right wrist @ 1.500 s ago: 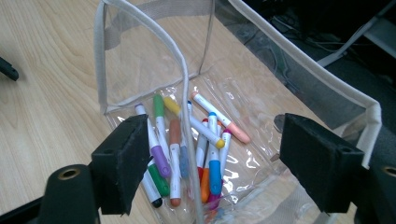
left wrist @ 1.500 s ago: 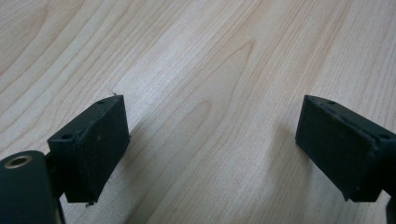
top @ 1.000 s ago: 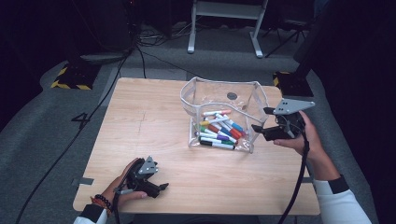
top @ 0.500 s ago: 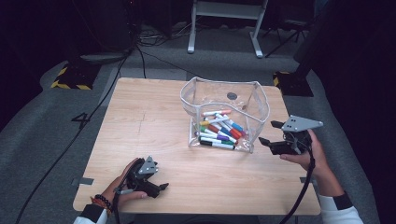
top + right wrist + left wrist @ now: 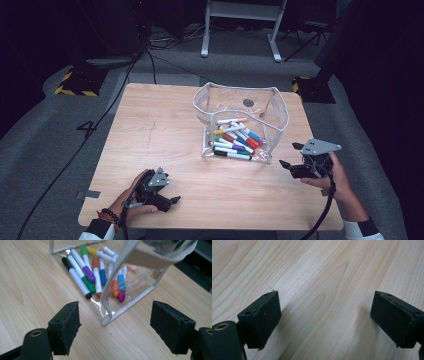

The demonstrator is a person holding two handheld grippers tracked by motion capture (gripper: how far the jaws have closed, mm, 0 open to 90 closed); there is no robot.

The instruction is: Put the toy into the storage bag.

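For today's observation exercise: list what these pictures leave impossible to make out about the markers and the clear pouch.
- Marker print: too small in the high view, blurred in the right gripper view.
- Exact marker count: they overlap, and the clear pouch wall's glare covers some.
- Dark round spot at the pouch's far side: too small to identify.

Light wood-grain table (image 5: pixel 165 130), square top, standing on grey floor (image 5: pixel 45 150). On it, right of centre toward the far edge: clear plastic pouch (image 5: pixel 272 107), open-topped, with coloured markers (image 5: pixel 235 142) lying flat inside. Left tool (image 5: pixel 172 201) rests on the table near the front edge.
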